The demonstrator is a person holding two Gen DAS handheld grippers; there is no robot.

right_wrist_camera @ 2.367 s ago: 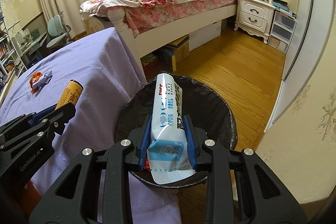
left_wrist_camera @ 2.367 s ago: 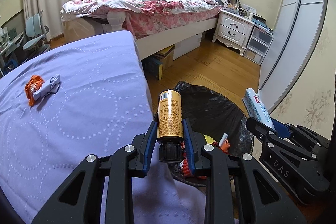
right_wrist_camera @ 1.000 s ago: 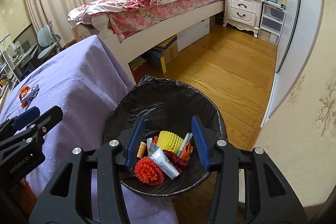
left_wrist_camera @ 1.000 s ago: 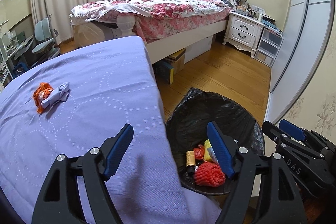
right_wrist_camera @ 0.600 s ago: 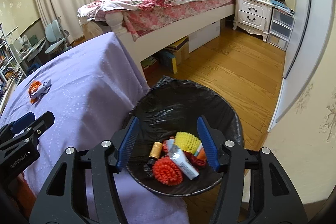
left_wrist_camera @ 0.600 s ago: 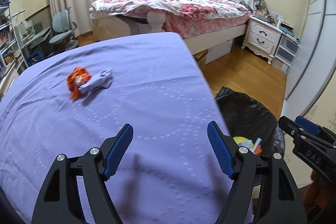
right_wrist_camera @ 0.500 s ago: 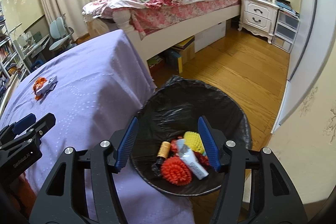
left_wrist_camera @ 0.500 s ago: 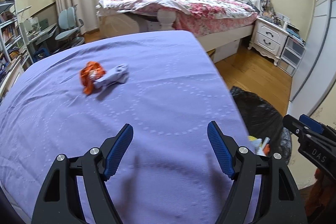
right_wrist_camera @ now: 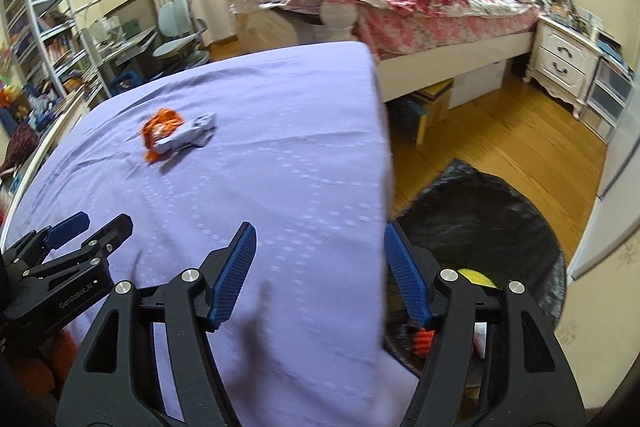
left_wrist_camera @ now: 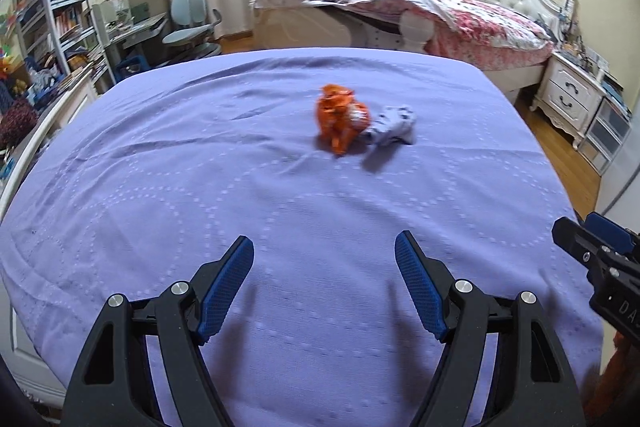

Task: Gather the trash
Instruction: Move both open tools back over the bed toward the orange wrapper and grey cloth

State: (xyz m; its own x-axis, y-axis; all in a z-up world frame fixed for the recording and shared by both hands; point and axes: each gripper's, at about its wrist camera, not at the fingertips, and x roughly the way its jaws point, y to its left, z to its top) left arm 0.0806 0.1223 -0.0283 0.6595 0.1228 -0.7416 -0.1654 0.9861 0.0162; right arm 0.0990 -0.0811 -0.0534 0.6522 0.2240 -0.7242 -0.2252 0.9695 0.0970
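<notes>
Lavender quilted cloth covers the tabletop [left_wrist_camera: 168, 163], where a crumpled orange wrapper [left_wrist_camera: 340, 117] touches a pale grey scrap [left_wrist_camera: 390, 131]; the left gripper [left_wrist_camera: 324, 267] gapes empty, the right gripper [right_wrist_camera: 318, 263] is opening empty, so one pinch may snag cloth or scatter both.

Both grippers are black plastic frames with silver screws, their fingers [left_wrist_camera: 224, 285] lined with ribbed blue pads, white lettering printed alongside.
</notes>
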